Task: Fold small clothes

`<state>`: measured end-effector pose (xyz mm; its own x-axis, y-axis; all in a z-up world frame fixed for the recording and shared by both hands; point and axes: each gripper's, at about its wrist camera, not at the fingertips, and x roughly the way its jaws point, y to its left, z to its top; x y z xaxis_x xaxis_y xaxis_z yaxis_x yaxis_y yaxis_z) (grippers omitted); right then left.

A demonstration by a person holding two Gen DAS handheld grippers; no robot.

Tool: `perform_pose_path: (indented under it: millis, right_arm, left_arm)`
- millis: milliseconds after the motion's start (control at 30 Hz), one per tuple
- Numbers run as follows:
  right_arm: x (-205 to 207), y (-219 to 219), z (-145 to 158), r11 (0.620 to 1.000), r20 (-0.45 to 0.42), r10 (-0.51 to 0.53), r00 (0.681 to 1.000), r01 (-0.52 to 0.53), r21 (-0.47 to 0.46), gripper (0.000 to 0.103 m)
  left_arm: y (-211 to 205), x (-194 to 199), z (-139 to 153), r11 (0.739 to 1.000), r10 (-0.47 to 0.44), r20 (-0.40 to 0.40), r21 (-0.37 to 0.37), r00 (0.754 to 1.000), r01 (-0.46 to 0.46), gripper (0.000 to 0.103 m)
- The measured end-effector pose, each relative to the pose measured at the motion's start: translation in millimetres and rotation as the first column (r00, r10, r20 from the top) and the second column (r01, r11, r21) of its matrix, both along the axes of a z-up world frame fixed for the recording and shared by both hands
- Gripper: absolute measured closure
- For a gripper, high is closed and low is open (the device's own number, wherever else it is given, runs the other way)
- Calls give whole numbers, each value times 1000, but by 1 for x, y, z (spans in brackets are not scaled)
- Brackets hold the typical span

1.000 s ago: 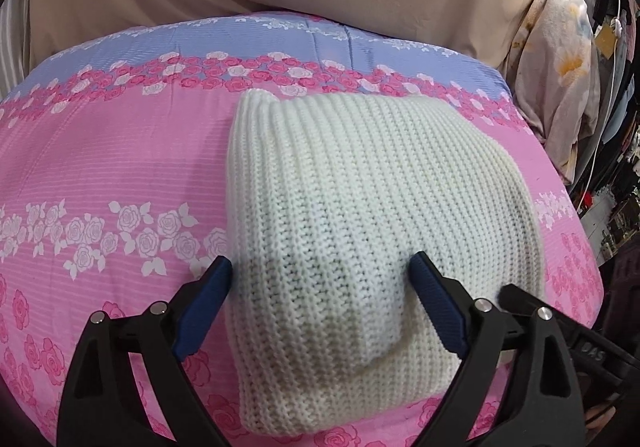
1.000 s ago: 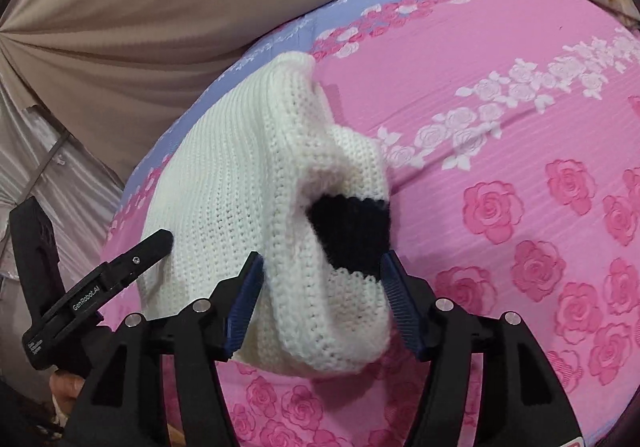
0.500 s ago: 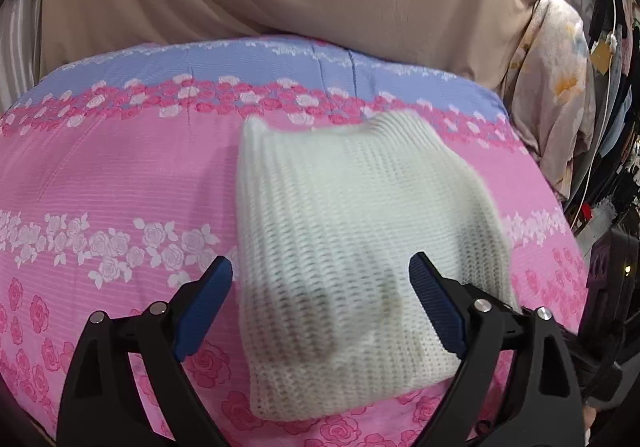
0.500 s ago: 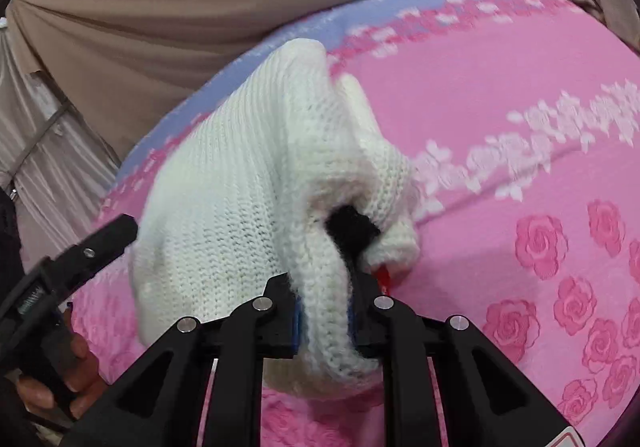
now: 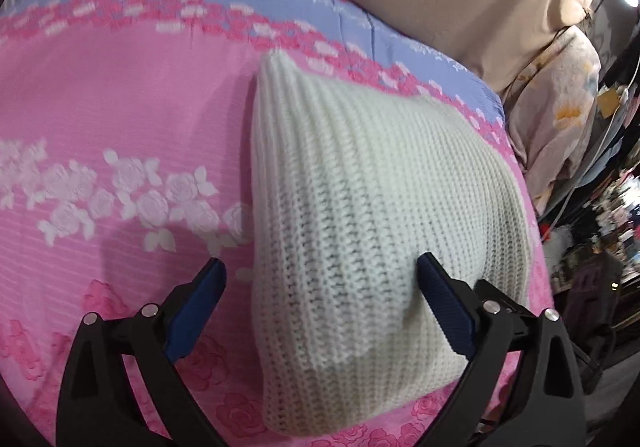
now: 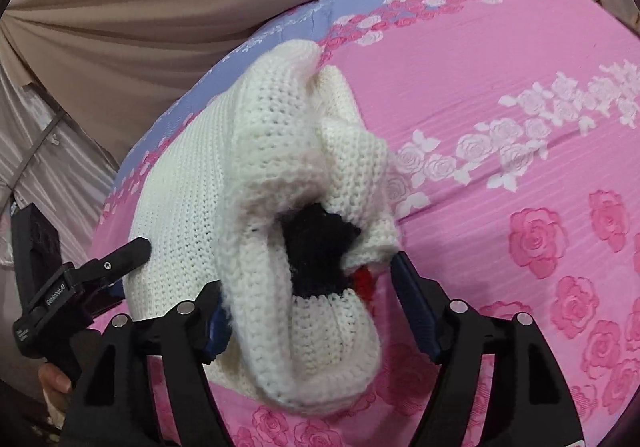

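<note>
Currently, the pink floral bedspread [image 5: 120, 119] lies below both grippers and carries the white knitted garment [image 5: 360, 207], which sits directly ahead of you. Its rolled edge with black and red patches [image 6: 320, 255] faces the right gripper [image 6: 312, 307]. Both the right gripper and the left gripper [image 5: 320, 299] stand released, jaws spread around the knit without clamping it. Judged step: regrasping for a fold. Next, close on one edge and carry it across.
</note>
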<state>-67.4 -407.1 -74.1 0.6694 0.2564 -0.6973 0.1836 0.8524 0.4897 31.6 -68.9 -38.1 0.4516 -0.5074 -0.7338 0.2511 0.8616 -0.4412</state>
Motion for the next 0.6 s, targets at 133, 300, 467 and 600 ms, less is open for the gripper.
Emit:
perform_pose_path:
  millis: [133, 300, 467, 600]
  right_arm:
    - [14, 2, -3, 1000, 8, 11, 1000, -11, 25, 19]
    - [29, 7, -1, 999, 16, 28, 999, -28, 45, 19]
    - [37, 15, 11, 998, 64, 40, 997, -43, 51, 53]
    - [19, 38, 53, 996, 169, 34, 985, -20, -82, 61]
  left_arm:
    - [-8, 10, -10, 998, -36, -22, -54, 999, 35, 6]
    - [-24, 22, -14, 993, -89, -35, -86, 995, 85, 5]
    - [-29, 19, 5, 986, -137, 43, -94, 990, 141, 34]
    - [-20, 9, 47, 963, -221, 187, -115, 957, 244, 49]
